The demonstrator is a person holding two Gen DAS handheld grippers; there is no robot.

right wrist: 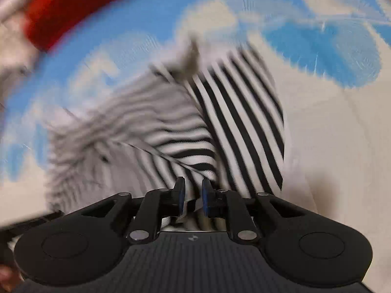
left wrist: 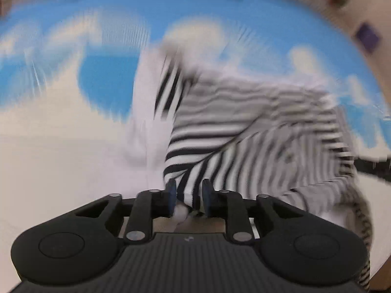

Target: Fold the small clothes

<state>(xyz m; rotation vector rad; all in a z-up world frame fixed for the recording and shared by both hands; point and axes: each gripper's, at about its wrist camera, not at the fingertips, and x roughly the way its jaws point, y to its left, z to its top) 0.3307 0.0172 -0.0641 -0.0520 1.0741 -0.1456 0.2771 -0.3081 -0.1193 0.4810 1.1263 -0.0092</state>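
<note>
Two hand-held black two-finger grippers grip one small black-and-white striped knit garment (left wrist: 234, 131) over a soft cloth printed with blue sky and white clouds (left wrist: 107, 83), both wrist views smeared by motion blur. The left gripper (left wrist: 188, 196) has its blue-padded jaws narrowly parted with a bunched fold of the striped cloth running between them, and the pads appear to press on it; the right gripper (right wrist: 192, 194) stands closer to shut, pinching another gathered edge of the same garment (right wrist: 220, 127). The garment lies partly raised from the cloud cloth, pulled into creases that fan out from each grip, with one striped panel turned at an angle to the rest and a plain white part (left wrist: 146, 112) showing beside it. Judged from this, the folding is underway but far from finished: no neat flat rectangle shows, and the cloth has yet to be laid down and smoothed. A red object (right wrist: 80, 9) sits at the far edge of the cloud cloth, well apart from the garment, and nothing is seen blocking the work; the blur hides finer detail
</note>
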